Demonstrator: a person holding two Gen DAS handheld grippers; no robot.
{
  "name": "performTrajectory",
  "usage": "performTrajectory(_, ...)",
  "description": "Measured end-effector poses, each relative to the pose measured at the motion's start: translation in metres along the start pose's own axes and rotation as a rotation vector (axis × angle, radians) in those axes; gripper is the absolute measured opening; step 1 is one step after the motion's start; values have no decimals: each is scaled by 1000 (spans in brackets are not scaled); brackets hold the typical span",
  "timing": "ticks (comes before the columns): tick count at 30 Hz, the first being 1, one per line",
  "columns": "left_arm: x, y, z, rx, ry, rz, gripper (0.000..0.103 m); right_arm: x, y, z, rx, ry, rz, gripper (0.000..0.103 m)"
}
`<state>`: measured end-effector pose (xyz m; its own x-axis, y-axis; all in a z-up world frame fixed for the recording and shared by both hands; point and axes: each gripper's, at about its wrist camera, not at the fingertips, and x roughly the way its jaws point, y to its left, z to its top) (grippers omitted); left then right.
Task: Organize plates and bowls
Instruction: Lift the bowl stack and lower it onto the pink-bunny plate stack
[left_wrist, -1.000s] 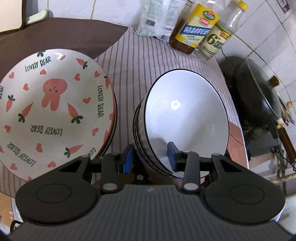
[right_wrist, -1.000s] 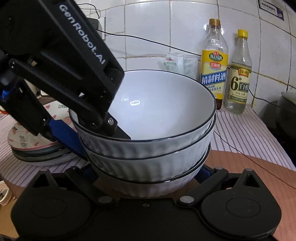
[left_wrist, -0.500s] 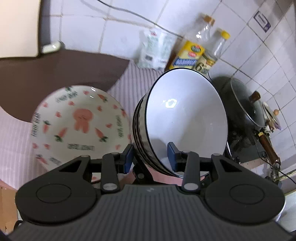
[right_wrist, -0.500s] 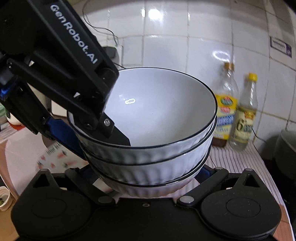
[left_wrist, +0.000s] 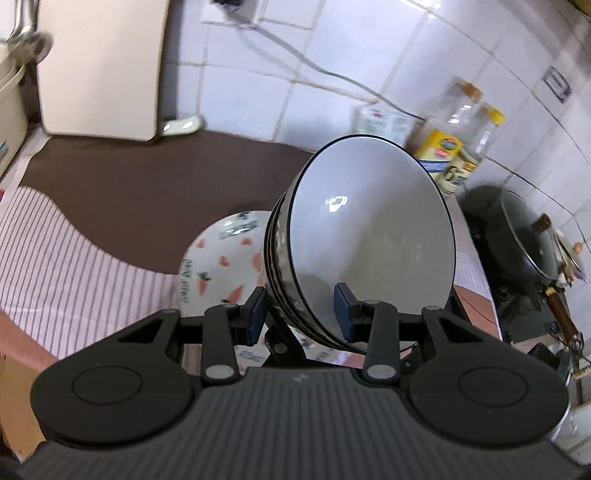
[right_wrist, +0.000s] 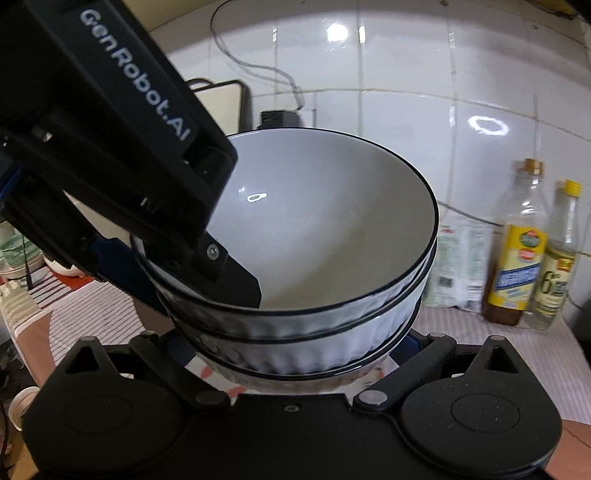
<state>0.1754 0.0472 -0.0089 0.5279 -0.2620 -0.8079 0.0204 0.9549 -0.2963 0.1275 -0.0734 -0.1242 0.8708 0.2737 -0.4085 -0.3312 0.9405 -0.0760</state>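
Observation:
A stack of three white ribbed bowls with black rims (left_wrist: 369, 236) (right_wrist: 332, 236) hangs tilted in the air above the counter. My left gripper (left_wrist: 299, 314) (right_wrist: 173, 273) is shut on the stack's near rim, one finger inside the top bowl and one outside. From below, my right gripper (right_wrist: 291, 354) is shut on the bottom bowl, its fingers (right_wrist: 406, 347) on either side of the base. The rabbit-and-carrot plates (left_wrist: 221, 258) lie on the striped cloth underneath, partly hidden by the bowls.
Two oil bottles (left_wrist: 458, 147) (right_wrist: 517, 266) and a packet (right_wrist: 450, 266) stand by the tiled wall. A lidded wok (left_wrist: 524, 236) sits at the right. A brown cloth (left_wrist: 147, 192), a leaning board (left_wrist: 99, 66) and a wall cable (left_wrist: 314, 70) are behind.
Both grippers have carried the bowl stack up off the counter and toward the plates. The plates now look smaller and lie partly under the stack. Both grips are unchanged.

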Motion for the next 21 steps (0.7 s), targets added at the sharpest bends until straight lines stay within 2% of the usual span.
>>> performTrajectory(8,30,22,0,-20,43,35,37,39,-2,-12,36,72,17,102)
performTrajectory(15,52,32,-6,-49,106,28,37,48,1,-34,21,130,31,102)
performTrajectory(21,60,29,-8,-40,111,40,37,56,-3,-38,24,141,27,102)
